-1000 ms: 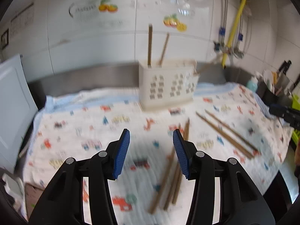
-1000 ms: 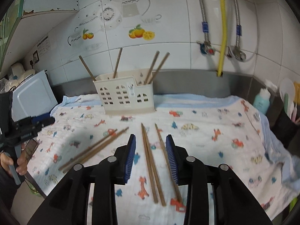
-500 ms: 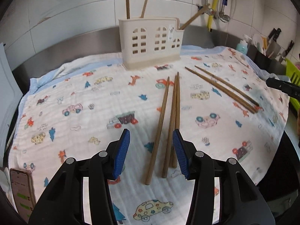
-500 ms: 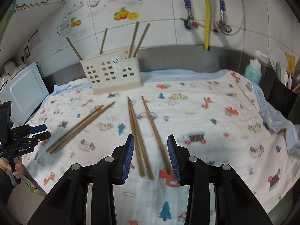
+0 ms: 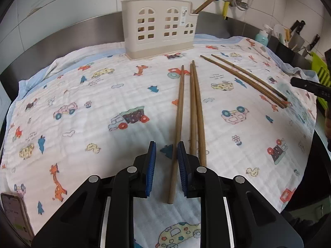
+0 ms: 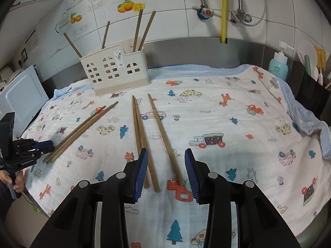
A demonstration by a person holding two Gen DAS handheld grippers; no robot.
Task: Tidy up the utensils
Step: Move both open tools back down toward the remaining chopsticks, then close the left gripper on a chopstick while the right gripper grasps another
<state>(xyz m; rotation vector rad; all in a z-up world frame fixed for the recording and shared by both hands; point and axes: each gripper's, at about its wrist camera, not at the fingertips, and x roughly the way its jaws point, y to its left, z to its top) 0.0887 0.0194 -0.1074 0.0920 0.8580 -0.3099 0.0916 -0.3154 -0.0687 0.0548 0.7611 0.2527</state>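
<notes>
A cartoon-print cloth (image 6: 227,124) covers the bench. On it: a cream utensil holder (image 6: 115,72) at the back edge, and wooden chopsticks (image 6: 142,136) lying loose mid-cloth.

Left wrist view: low and close over the printed cloth (image 5: 82,95), facing the cream utensil holder (image 5: 159,26) at the tiled wall. Right wrist view: slightly higher, facing the same holder (image 6: 115,72). Both share cloth (image 6: 227,113), holder and loose chopsticks (image 5: 192,111) (image 6: 144,136).

White tiled wall (image 6: 258,4) with fruit decals (image 6: 130,6); yellow hose (image 6: 223,10) and braided pipes. Steel backsplash (image 6: 186,49). Cartoon-print cloth (image 6: 227,124) covers counter. Soap bottle (image 6: 278,65), possibly detergent.
</notes>
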